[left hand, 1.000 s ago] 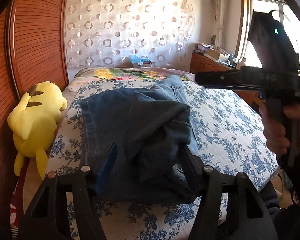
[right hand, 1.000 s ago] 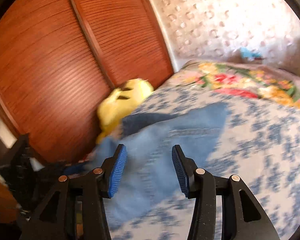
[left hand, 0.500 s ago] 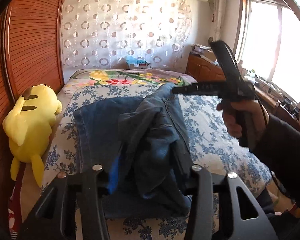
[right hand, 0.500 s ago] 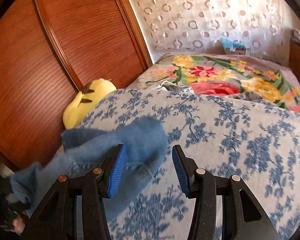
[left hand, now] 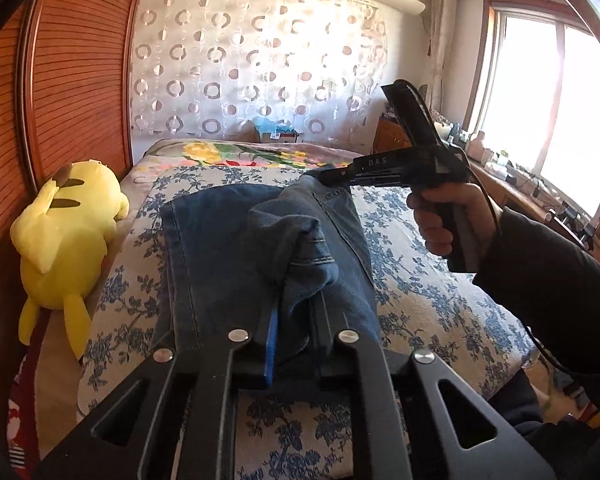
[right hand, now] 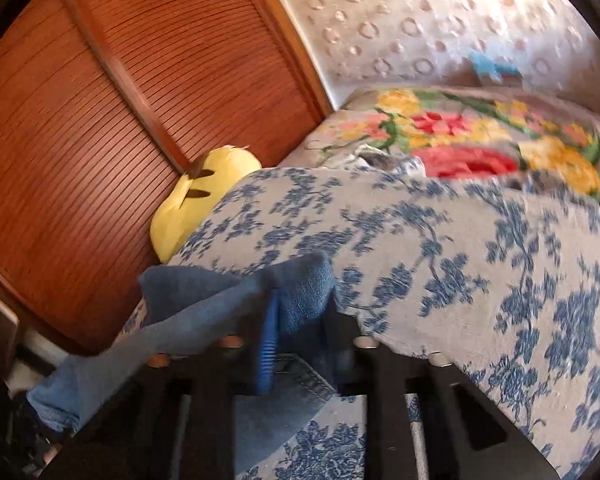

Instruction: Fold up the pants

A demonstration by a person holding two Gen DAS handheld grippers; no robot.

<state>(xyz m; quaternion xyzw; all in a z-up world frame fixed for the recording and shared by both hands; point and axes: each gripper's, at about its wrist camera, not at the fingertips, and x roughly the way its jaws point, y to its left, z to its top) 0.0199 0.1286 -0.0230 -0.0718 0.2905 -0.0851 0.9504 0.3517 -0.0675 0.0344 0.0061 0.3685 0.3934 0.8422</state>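
L wrist cam: low, faces along bed (left hand: 440,300). R cam: close, faces wardrobe (right hand: 100,140). Both share bed.

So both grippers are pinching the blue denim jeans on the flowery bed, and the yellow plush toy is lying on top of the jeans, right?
Not quite. The left wrist view shows the yellow plush toy lying beside the blue denim jeans, by the wooden wall. Left gripper and right gripper do pinch them.

Open bedspread (left hand: 428,280) lies right of the jeans (left hand: 228,248); a yellow plush (left hand: 64,248) and wooden wardrobe (left hand: 72,80) crowd the left.
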